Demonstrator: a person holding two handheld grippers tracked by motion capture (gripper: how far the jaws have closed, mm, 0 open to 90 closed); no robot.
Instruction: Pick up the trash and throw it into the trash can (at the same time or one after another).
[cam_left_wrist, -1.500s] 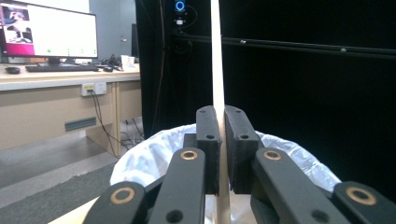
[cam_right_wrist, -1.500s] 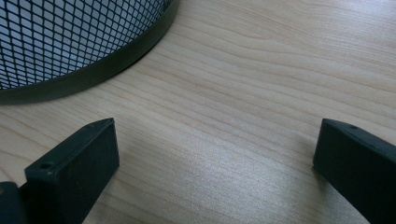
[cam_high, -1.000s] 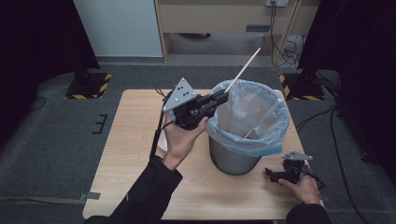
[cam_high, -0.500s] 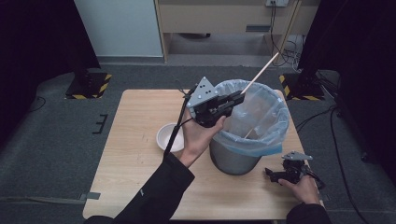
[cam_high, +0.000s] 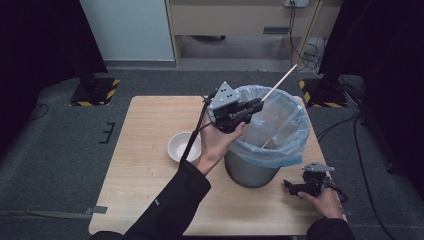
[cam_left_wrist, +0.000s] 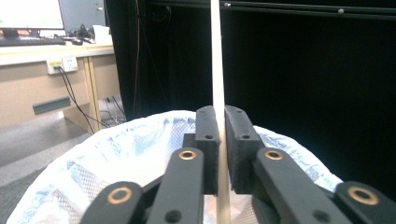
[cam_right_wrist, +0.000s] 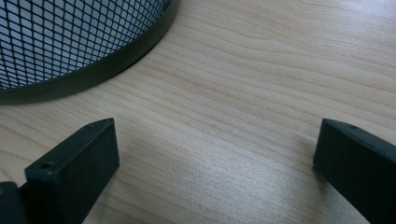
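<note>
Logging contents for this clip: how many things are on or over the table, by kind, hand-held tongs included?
Bins, mesh with a blue-white liner: 1, the bin
Bowls, white: 1, the bowl
Wooden sticks: 1, the stick, between the jaws of the left tongs over the bin
Tongs: 2, counting the right tongs resting on the table
Total: 5

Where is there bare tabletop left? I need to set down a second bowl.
The widest free patch on the table is the left part, from its left edge to the white bowl, plus the near strip in front of the bowl. It is crowded on the right: the bin stands there, and the right hand-held gripper rests beside it.
</note>
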